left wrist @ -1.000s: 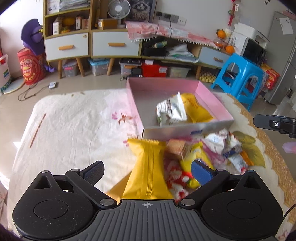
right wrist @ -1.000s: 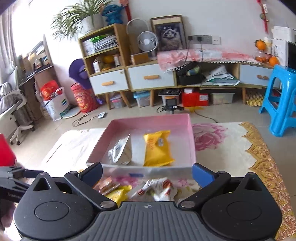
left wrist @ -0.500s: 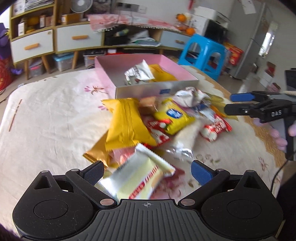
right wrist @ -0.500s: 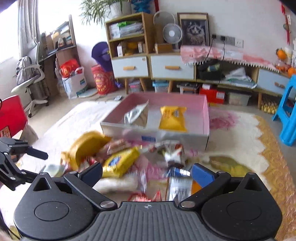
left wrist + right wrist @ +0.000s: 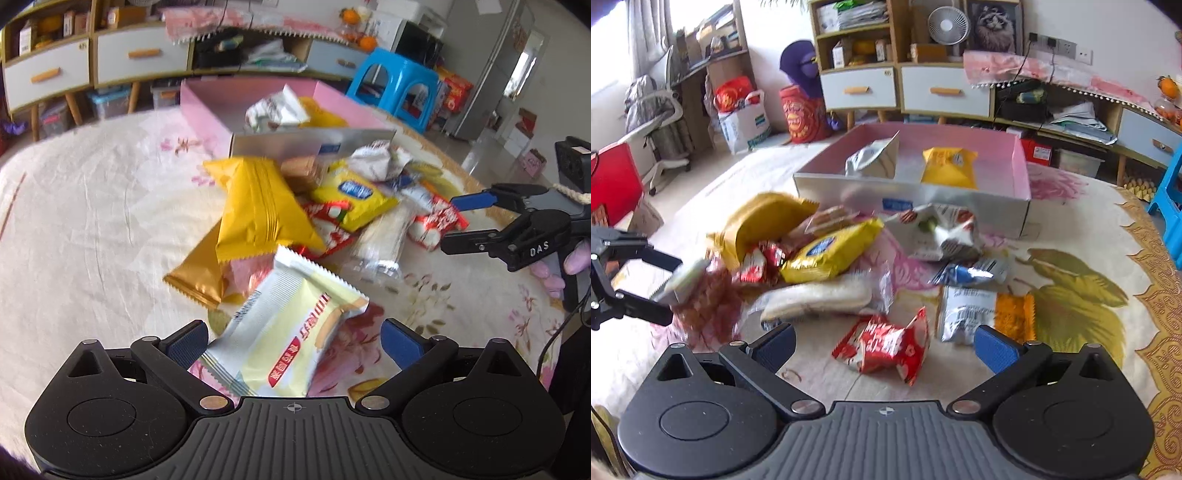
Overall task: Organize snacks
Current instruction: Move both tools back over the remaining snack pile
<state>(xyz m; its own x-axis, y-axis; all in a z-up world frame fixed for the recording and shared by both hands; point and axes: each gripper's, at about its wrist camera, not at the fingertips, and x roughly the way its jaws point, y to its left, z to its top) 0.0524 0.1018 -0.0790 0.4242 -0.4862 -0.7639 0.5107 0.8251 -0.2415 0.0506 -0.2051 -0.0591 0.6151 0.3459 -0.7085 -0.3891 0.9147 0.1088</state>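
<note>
A pile of snack packets lies on the flowered tablecloth in front of a pink box [image 5: 207, 107] [image 5: 1021, 166] that holds a silver packet [image 5: 873, 160] and a yellow packet [image 5: 947, 166]. My left gripper [image 5: 293, 341] is open with a pale cream-and-silver wafer packet [image 5: 291, 332] lying between its fingers. A big yellow packet [image 5: 258, 206] lies beyond it. My right gripper [image 5: 884, 343] is open just above a red packet [image 5: 886, 345]. The right gripper also shows at the right in the left wrist view [image 5: 469, 221].
More packets lie in the pile: a yellow one with a blue label [image 5: 831, 249], a white rice-cracker pack [image 5: 820, 299], a crumpled silver one [image 5: 938, 229]. A blue stool [image 5: 399, 85] and cabinets [image 5: 901, 88] stand beyond the table.
Both grippers have pulled back from the box and dropped toward the pile. The cream wafer packet now lies between my left fingers and the red packet between my right ones.
</note>
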